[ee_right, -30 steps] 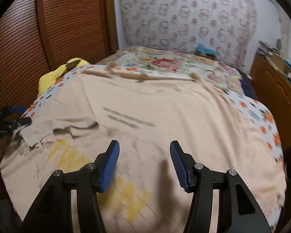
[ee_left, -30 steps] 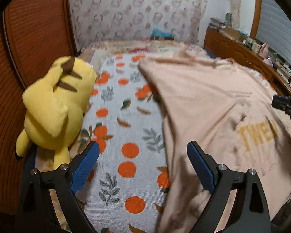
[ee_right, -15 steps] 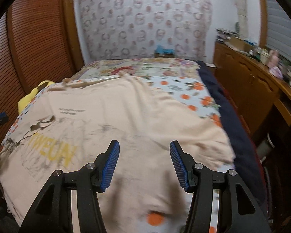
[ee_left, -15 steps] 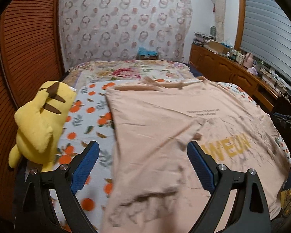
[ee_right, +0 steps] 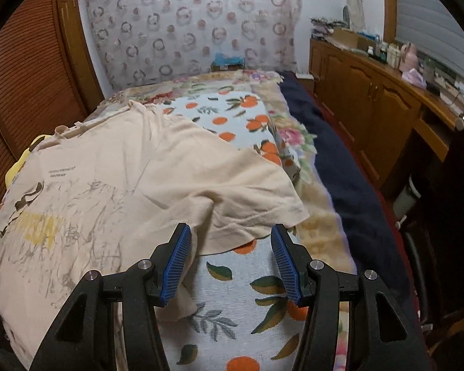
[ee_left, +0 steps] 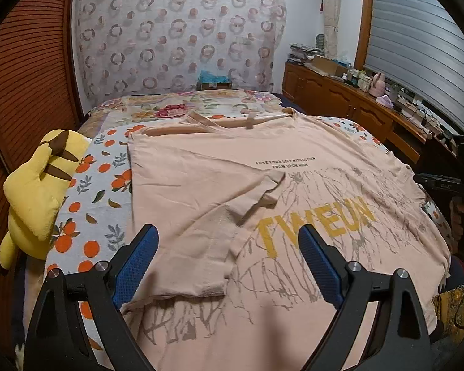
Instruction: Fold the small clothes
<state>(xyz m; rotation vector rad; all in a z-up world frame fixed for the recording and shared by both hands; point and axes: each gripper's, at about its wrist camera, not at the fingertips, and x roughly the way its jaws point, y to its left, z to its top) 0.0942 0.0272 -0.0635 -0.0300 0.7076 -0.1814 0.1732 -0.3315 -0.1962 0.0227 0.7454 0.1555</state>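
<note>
- Bedroom: bed (ee_left: 92,204) under an orange-print cover, patterned curtain (ee_left: 176,34) at the head, wooden cabinets (ee_right: 371,99) along the right side.
- Peach shirt (ee_left: 201,179) spread flat across the bed, print side up, collar toward the curtain.
- On its left side, sleeve (ee_left: 259,191) already folded inward over the chest, tip just beside the yellow lettering.
- On its right side, sleeve (ee_right: 247,198) not yet folded, lying out over the cover with its hem toward the bed edge.
- Yellow plush (ee_left: 37,185) at the left bed edge, apart from the shirt.
- Left gripper (ee_left: 225,256) open, nothing between the pads, hovering over the folded flap near the hem.
- Right gripper (ee_right: 230,259) open and empty, lined up just short of the right sleeve hem, left pad over the shirt side, right pad over bare cover.
- Step in hand, by judgement: one side done, second side about to start.
- Next move calls for lowering the right gripper onto the sleeve hem, pinching the fabric, then carrying it inward to mirror the left fold.
- Care needed to catch the shirt only, not the cover beneath.
</note>
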